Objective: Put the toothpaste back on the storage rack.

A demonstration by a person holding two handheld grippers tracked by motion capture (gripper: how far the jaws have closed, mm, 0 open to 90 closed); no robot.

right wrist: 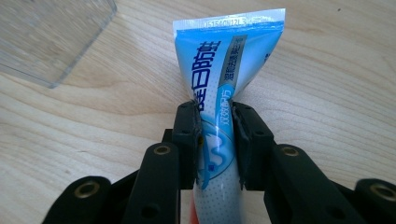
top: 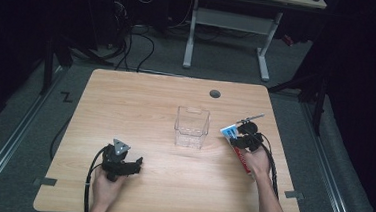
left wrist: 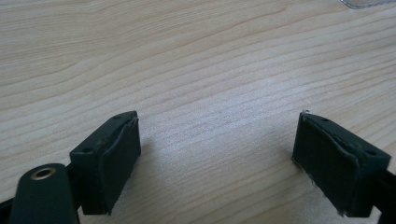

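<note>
A blue and white toothpaste tube (right wrist: 224, 79) lies on the wooden table (top: 170, 185) at the right, its crimped end pointing toward the far side. My right gripper (right wrist: 215, 140) is shut on the tube's middle, both pads pressing its sides. In the high view the tube (top: 231, 134) sticks out past the right gripper (top: 248, 139), with a red part near the hand. My left gripper (top: 133, 163) rests on the table at the front left, held by a hand. Its jaws stand wide apart in the left gripper view, the left gripper (left wrist: 217, 158) open over bare wood.
A clear plastic box (top: 192, 127) stands upright mid-table, left of the tube; its corner (right wrist: 51, 37) lies close to the tube. A round cable hole (top: 215, 94) sits near the far edge. A desk frame and cables stand beyond the table.
</note>
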